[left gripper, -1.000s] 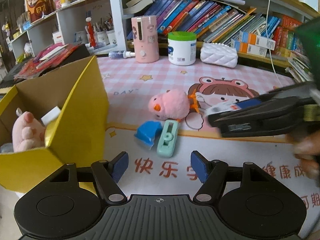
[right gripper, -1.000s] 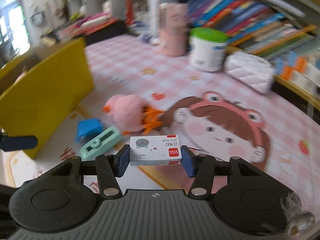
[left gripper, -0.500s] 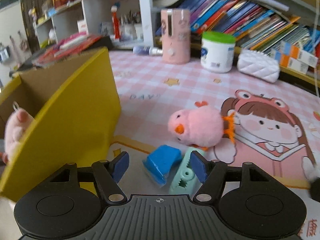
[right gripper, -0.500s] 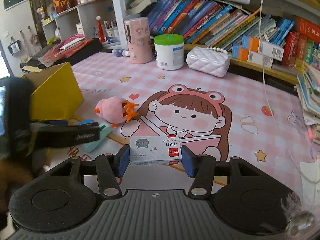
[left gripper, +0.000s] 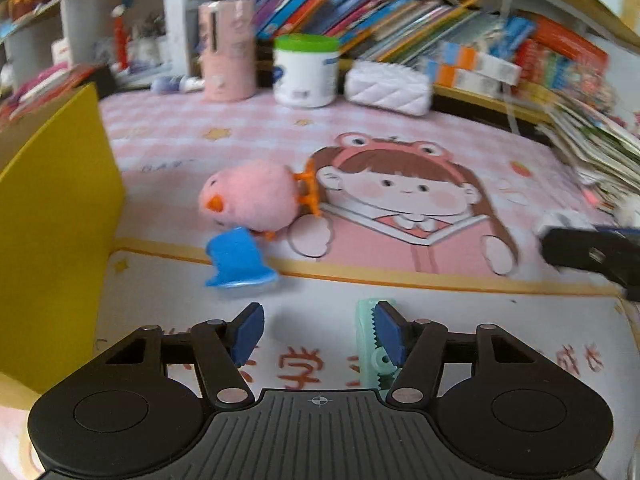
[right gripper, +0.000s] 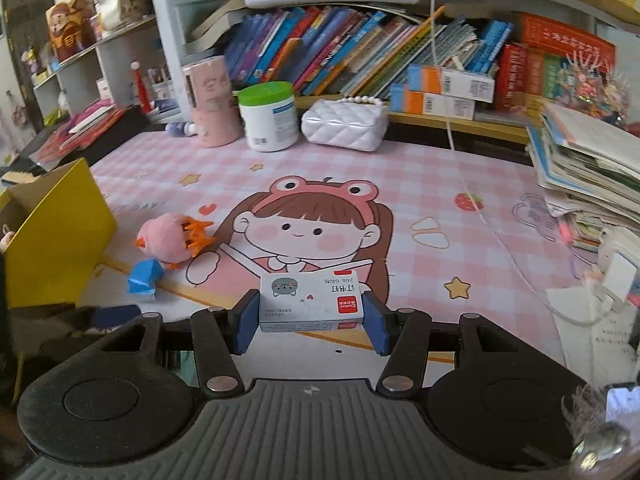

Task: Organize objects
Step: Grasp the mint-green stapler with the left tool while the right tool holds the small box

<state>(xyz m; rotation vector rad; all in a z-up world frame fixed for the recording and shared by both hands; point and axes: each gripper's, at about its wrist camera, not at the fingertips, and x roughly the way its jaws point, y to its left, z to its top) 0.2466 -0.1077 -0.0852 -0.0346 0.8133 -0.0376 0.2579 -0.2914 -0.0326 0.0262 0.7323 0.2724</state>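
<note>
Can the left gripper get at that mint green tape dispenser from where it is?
Probably yes: the left gripper has closing jaws, nothing between them; the mint green tape dispenser lies unobstructed against its right finger.

We note a pink plush chick (left gripper: 252, 194), a blue eraser (left gripper: 236, 258), a yellow box (right gripper: 60, 236), and a pink checked mat (right gripper: 420, 168).

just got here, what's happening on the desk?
A person is tidying a pink cartoon desk mat with two handheld grippers. The right gripper holds a small white staple box with a red label. The left gripper is closing around a mint-green tape dispenser that lies against its right finger, not yet clamped. A pink plush chick and blue eraser-like piece lie beside the yellow cardboard box.
</note>
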